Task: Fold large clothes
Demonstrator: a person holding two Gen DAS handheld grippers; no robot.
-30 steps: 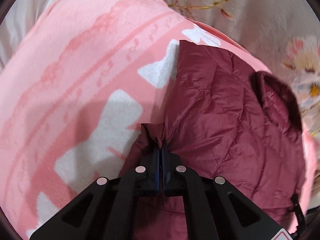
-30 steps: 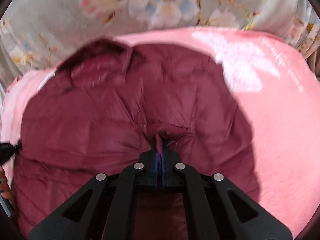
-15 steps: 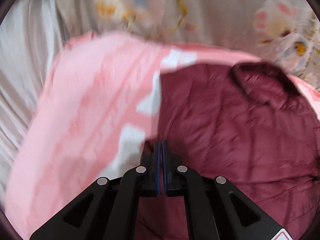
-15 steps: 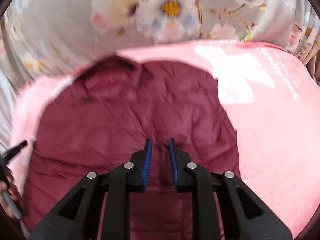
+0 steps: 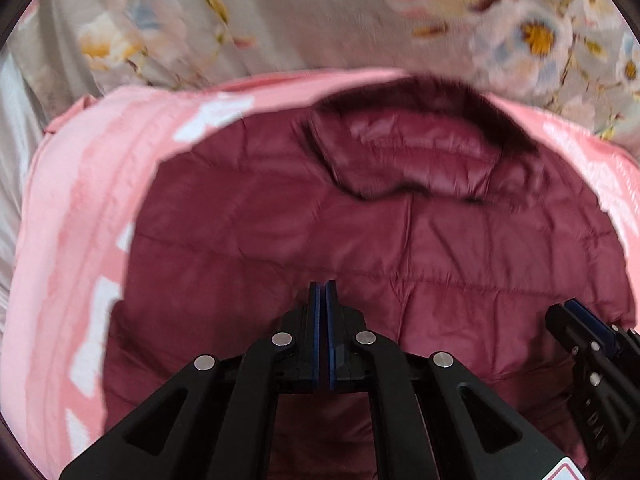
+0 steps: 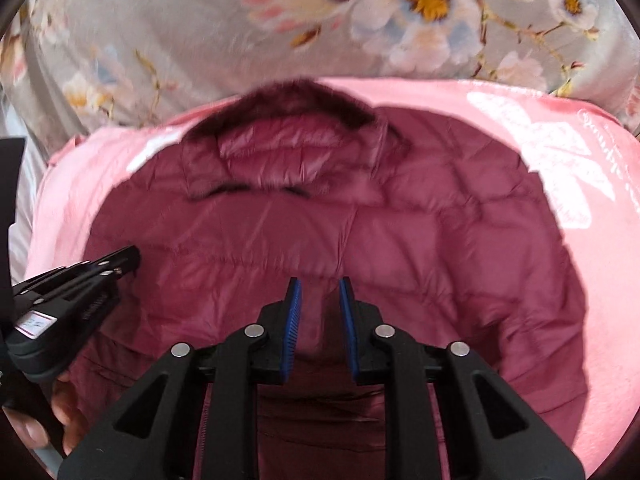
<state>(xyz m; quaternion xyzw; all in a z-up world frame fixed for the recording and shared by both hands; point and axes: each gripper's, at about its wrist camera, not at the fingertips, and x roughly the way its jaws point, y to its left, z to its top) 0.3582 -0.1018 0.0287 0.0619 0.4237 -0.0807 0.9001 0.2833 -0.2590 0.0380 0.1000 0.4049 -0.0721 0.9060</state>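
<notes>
A maroon quilted down jacket (image 5: 304, 232) lies flat on a pink blanket (image 5: 72, 240), its fur-trimmed hood (image 5: 420, 152) at the far end. It also fills the right wrist view (image 6: 280, 232), hood (image 6: 288, 140) far. My left gripper (image 5: 322, 286) is shut with nothing between its pads, above the jacket's lower part. My right gripper (image 6: 320, 284) is open and empty over the jacket's near middle. The right gripper shows at the left view's right edge (image 5: 576, 312); the left gripper shows at the right view's left edge (image 6: 124, 260).
A grey floral sheet (image 6: 360, 20) lies beyond the pink blanket (image 6: 592, 280). The blanket carries white patches (image 5: 212, 116) and white script (image 6: 600, 128). A hand (image 6: 60, 412) holds the left gripper's handle.
Both grippers let go of the jacket fabric they pinched. The right jaws opened; the left stayed closed but empty. Both pulled back and swung to face the hood.
</notes>
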